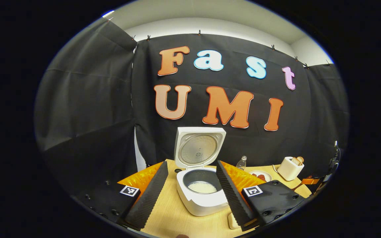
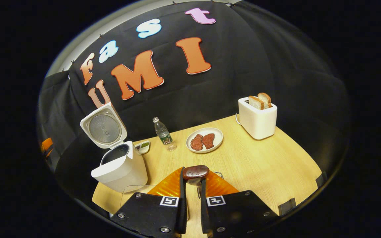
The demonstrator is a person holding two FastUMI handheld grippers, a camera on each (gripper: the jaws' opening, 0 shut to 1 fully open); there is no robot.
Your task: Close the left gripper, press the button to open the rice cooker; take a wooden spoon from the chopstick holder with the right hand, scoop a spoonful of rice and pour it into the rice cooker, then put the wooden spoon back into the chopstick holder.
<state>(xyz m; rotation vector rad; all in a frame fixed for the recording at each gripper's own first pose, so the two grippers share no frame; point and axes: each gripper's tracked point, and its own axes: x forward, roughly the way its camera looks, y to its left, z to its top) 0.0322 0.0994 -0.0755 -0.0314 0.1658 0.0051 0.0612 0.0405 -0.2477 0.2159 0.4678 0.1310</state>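
Wooden spoon (image 2: pixel 195 172) between right jaws.

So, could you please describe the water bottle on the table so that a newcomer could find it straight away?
Start at the white rice cooker with its lid standing open at the table's left end in the right gripper view. Just to its right, near the black cloth wall, stands the water bottle, beside the plate of meat. It is the only clear, slim, upright thing there, with a green label.

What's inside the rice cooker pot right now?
In the left gripper view, the rice cooker, lid up, holds a shallow patch of white rice on the pot's floor. Its near wall hides the pot's front edge.
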